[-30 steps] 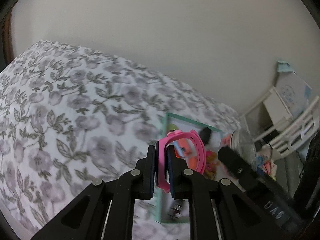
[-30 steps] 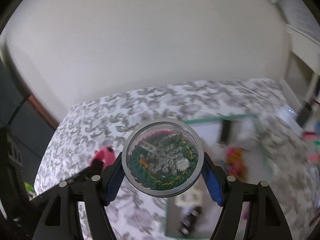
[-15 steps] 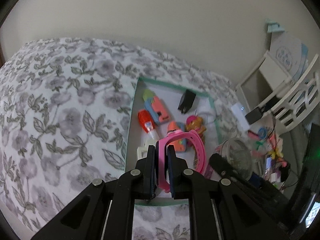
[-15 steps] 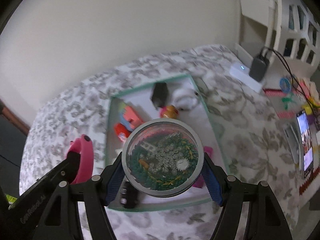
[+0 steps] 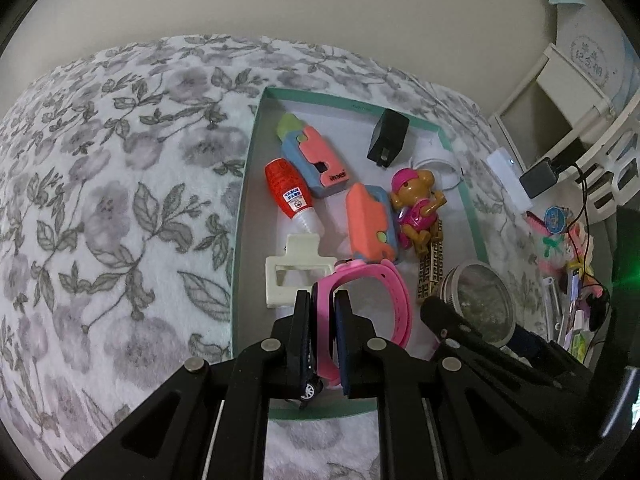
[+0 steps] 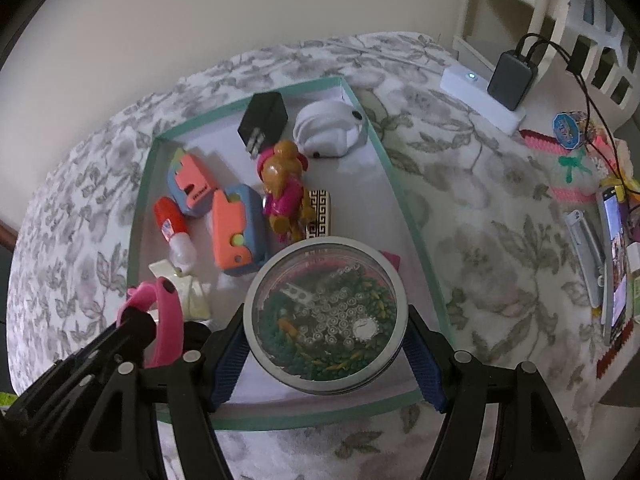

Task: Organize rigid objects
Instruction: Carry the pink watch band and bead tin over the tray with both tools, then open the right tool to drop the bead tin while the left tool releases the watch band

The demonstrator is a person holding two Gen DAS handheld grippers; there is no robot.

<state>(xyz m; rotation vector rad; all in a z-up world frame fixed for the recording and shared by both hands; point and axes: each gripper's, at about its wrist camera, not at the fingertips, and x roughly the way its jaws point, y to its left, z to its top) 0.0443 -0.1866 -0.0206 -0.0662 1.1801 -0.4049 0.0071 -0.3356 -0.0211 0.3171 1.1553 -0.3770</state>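
The orange-and-blue block toy (image 5: 316,160) near the far-left corner of the shallow teal-rimmed tray (image 5: 240,216) carries small white lettering, too blurred to read; the red glue bottle (image 5: 289,192) beside it bears a white label, equally unreadable. The left claw (image 5: 323,320) is clamped on a pink plastic watch strap (image 5: 384,292) above the tray's near edge. The right claw (image 6: 325,344) grips a round clear-lidded tin of beads (image 6: 326,316) over the tray's near-right corner. The tray lies on a grey floral blanket (image 5: 120,200), by a cream wall (image 5: 320,0).
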